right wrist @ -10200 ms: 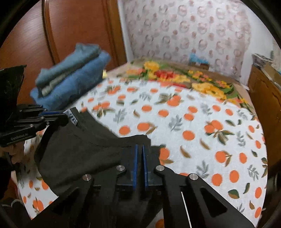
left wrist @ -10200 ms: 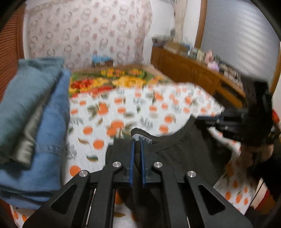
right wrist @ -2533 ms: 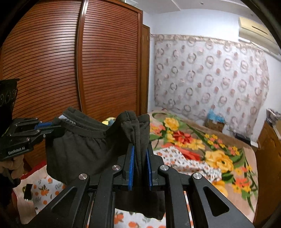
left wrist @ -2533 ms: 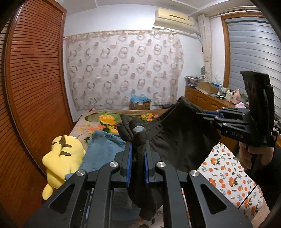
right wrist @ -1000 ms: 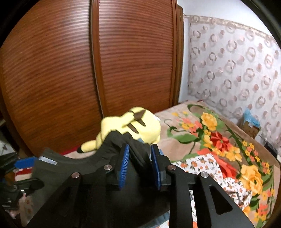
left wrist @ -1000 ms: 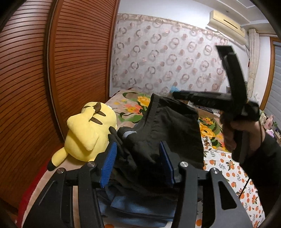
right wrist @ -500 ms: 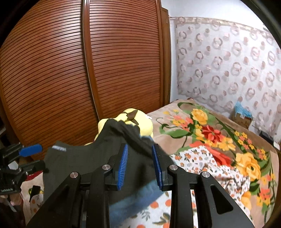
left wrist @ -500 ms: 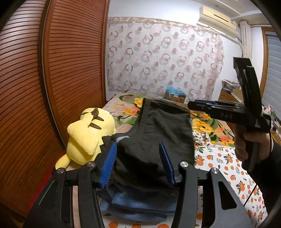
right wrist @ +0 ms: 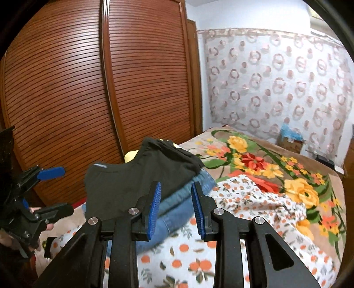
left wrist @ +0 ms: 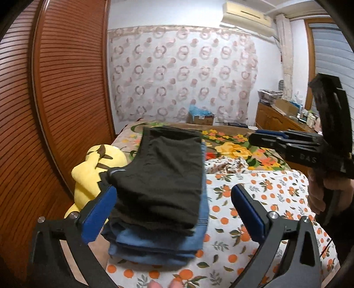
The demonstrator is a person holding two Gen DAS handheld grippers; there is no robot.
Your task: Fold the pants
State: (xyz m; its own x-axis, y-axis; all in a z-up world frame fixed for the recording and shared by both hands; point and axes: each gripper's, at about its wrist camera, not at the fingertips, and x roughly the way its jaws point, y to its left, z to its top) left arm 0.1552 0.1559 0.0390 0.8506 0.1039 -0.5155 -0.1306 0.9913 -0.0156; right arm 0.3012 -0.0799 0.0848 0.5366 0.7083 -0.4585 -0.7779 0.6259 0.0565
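A: Black pants (left wrist: 161,177) are folded now, sitting flat on top of the stack of blue jeans (left wrist: 159,241) at the bed's left edge, next to the yellow plush toy (left wrist: 93,168).

B: Did the grips let go?

A: Yep. A sec ago the left gripper (left wrist: 174,212) had cloth bunched between its pads; now its jaws are opening, spread wide w/ nothing pinched. The pants sit beyond the left pad, not pressed. The right gripper (right wrist: 176,208) is part spread, jaws empty, off to the right of the stack; half a sec ago it was just over the cloth.

B: So the fold's done?

A: Looks done, imo. The pants are dropped and lying square; the near corner by the left pad curls up a bit, so maybe a pat-down is needed. Otherwise it's on to the next piece.

B: Surface and room?

A: The bed (left wrist: 276,195) has a white sheet w/ orange print near us and a floral blanket (right wrist: 265,168) toward the far edge. A slatted wood wardrobe (right wrist: 88,88) runs along the left side, a ring-print curtain (left wrist: 181,75) hangs at the back, an AC unit (left wrist: 245,11) sits above it, and a wood cabinet (left wrist: 274,117) stands at the right. One hand (left wrist: 318,192) is holding the right tool.
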